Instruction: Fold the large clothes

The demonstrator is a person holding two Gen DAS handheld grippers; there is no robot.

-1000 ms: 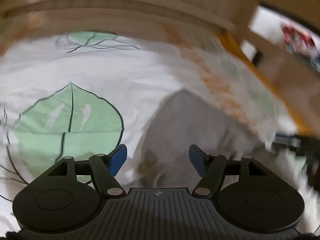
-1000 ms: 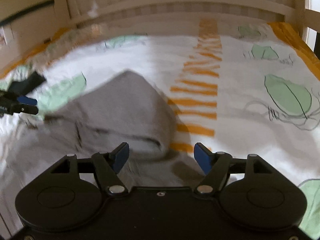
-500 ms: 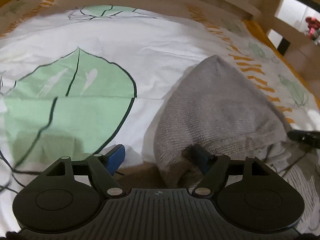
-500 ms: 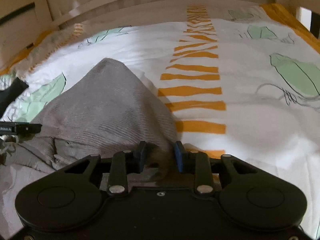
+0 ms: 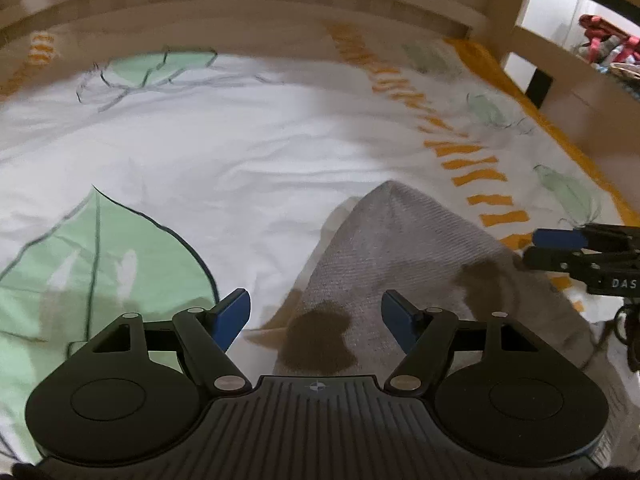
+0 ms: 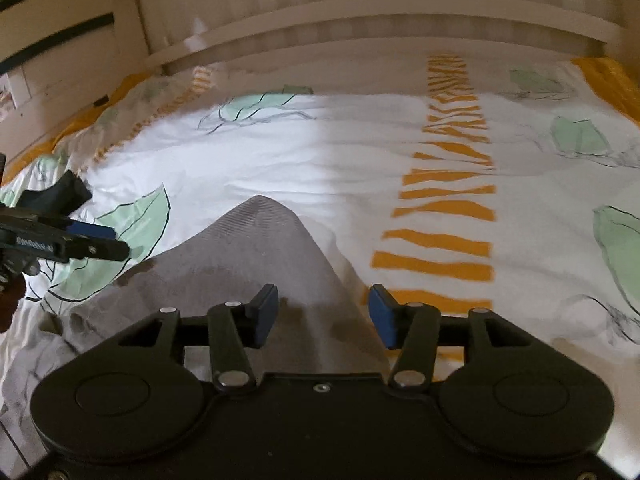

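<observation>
Nearest you, your left tool (image 5: 316, 316) stood open, its blue pads clear of the cloth, over the left edge of the grey garment (image 5: 400, 248). Your right tool (image 6: 323, 314), whose jaws had just been opening, straddled the garment's right edge without pressing it, which suggests a fold was just released. The garment lay in a peaked mound on the bed (image 6: 280, 160), between both tools, apparently so that each could take one side. Beyond it stretched the leaf-printed cover, then the wooden bed rail (image 6: 380, 28). No containers were visible.
</observation>
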